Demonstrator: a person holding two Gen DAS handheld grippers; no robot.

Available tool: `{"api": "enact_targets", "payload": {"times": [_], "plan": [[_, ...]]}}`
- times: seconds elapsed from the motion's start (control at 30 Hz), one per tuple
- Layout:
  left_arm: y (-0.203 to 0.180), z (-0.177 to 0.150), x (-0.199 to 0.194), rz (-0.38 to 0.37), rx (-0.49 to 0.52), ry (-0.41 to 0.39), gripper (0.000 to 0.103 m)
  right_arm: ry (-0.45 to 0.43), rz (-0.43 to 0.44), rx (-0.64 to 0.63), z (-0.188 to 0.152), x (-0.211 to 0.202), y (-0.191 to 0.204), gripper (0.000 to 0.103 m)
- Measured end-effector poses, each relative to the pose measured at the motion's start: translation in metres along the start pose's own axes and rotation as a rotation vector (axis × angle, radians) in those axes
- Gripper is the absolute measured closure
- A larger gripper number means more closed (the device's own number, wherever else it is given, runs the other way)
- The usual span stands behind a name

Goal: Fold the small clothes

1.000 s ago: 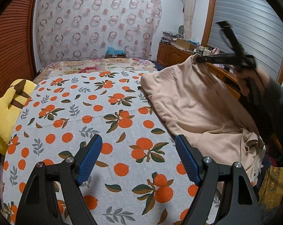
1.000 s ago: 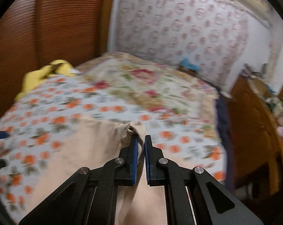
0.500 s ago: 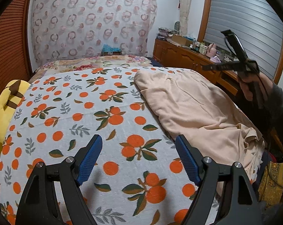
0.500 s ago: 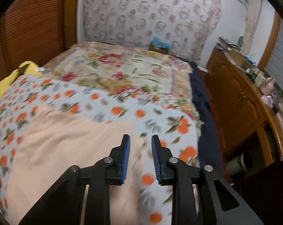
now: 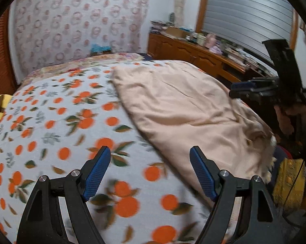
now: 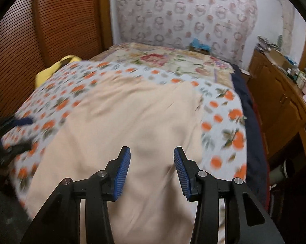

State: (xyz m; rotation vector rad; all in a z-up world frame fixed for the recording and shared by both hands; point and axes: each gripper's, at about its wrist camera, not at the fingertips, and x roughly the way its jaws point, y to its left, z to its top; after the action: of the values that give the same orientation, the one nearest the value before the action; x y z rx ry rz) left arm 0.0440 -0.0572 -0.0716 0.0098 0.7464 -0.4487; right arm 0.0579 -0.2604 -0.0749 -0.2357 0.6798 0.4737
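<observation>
I am looking over a bed covered by a white sheet printed with oranges and green leaves (image 5: 57, 134), which fills most of both views. Spread on it, toward the right side in my left wrist view, lies the peach-coloured soft garment (image 5: 185, 109), mostly flat with shallow creases and a bunched, rumpled edge at its near right end. In my right wrist view the same peach cloth (image 6: 120, 122) stretches from the near edge up toward the middle of the bed, directly below my right gripper. A floral quilt in cream and red (image 6: 163, 59) covers the far part of the bed. A wooden sideboard cluttered with small items (image 5: 195, 48) runs along the right wall. A yellow plush toy (image 6: 51, 69) sits at the left edge of the bed.

My left gripper (image 5: 150, 174) hangs over the orange-print sheet with its blue pads spread wide, holding nothing. My right gripper (image 6: 151, 172) is also spread apart above the garment, with nothing between the pads.
</observation>
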Motion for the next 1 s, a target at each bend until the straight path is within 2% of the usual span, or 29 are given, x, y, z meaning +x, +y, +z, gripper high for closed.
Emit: {"api": "enact_targets", "payload": {"times": [0.13, 0.3, 0.37, 0.43, 0.5, 0.57, 0.77, 0.87, 0.93, 1.0], "plan": [[-0.016, -0.003, -0.001, -0.068, 0.015, 0.03, 0.036, 0.021, 0.033, 0.004, -0.03, -0.025, 0.013, 0.057], [-0.023, -0.004, 0.0, -0.061, 0.031, 0.043, 0.038, 0.078, 0.03, -0.008, -0.06, -0.032, 0.019, 0.057], [-0.022, -0.004, 0.0, -0.055, 0.023, 0.042, 0.037, 0.105, 0.031, -0.01, -0.067, -0.034, 0.015, 0.069], [-0.02, -0.003, 0.001, -0.047, 0.016, 0.04, 0.037, 0.119, 0.033, -0.016, -0.072, -0.039, 0.012, 0.093], [-0.019, -0.002, 0.002, -0.037, 0.012, 0.038, 0.037, 0.115, 0.033, -0.027, -0.077, -0.049, 0.011, 0.097], [-0.016, 0.0, 0.002, -0.026, 0.005, 0.033, 0.037, 0.118, 0.047, -0.032, -0.076, -0.057, 0.011, 0.097], [0.001, 0.022, 0.005, 0.018, 0.004, 0.011, 0.037, 0.114, 0.039, -0.043, -0.068, -0.068, 0.01, 0.095], [0.011, 0.04, 0.013, 0.055, 0.018, 0.004, 0.035, 0.073, -0.014, -0.057, -0.054, -0.07, 0.006, 0.07], [0.021, 0.054, 0.021, 0.078, 0.027, 0.003, 0.035, 0.054, -0.033, -0.053, -0.04, -0.068, 0.001, 0.06], [0.029, 0.069, 0.031, 0.079, 0.031, 0.004, 0.035, 0.033, -0.049, -0.055, -0.025, -0.064, -0.007, 0.057]]}}
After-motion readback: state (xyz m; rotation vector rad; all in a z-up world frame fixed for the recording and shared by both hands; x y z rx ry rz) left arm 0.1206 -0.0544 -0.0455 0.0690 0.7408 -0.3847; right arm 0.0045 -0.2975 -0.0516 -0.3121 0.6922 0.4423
